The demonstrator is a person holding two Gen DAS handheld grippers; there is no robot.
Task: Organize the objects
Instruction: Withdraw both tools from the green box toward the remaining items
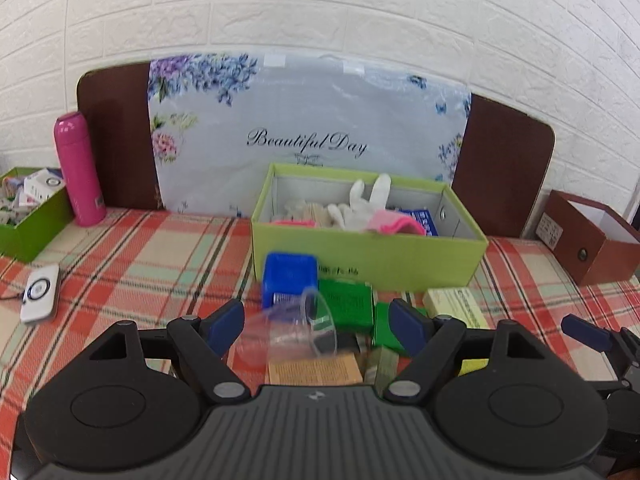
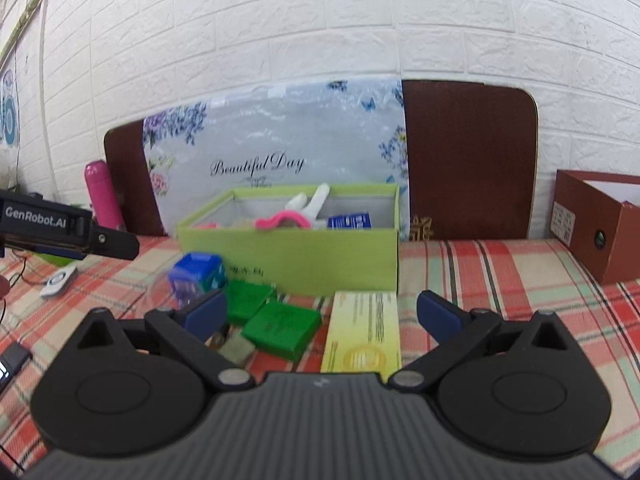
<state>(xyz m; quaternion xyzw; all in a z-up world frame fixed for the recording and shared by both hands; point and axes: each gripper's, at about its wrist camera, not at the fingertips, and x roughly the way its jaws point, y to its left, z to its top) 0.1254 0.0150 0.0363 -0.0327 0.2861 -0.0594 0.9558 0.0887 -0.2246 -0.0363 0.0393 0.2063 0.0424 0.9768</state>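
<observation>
Between my left tool [image 1: 318, 326]'s spread pads lies a clear plastic cup [image 1: 296, 330] on its side, not pinched; I judge a careless close would crush it or flick it into the blue box [image 1: 289, 278] at twelve o'clock. My right tool [image 2: 323, 312] is spread too and empty, with the yellow carton [image 2: 364, 332] lying between its pads and two green packets [image 2: 276, 320] at ten o'clock. Beyond, at twelve o'clock, stands the lime box [image 1: 372, 252] on the plaid counter [image 1: 140, 256]; bumping the crowded pile could scatter things.
</observation>
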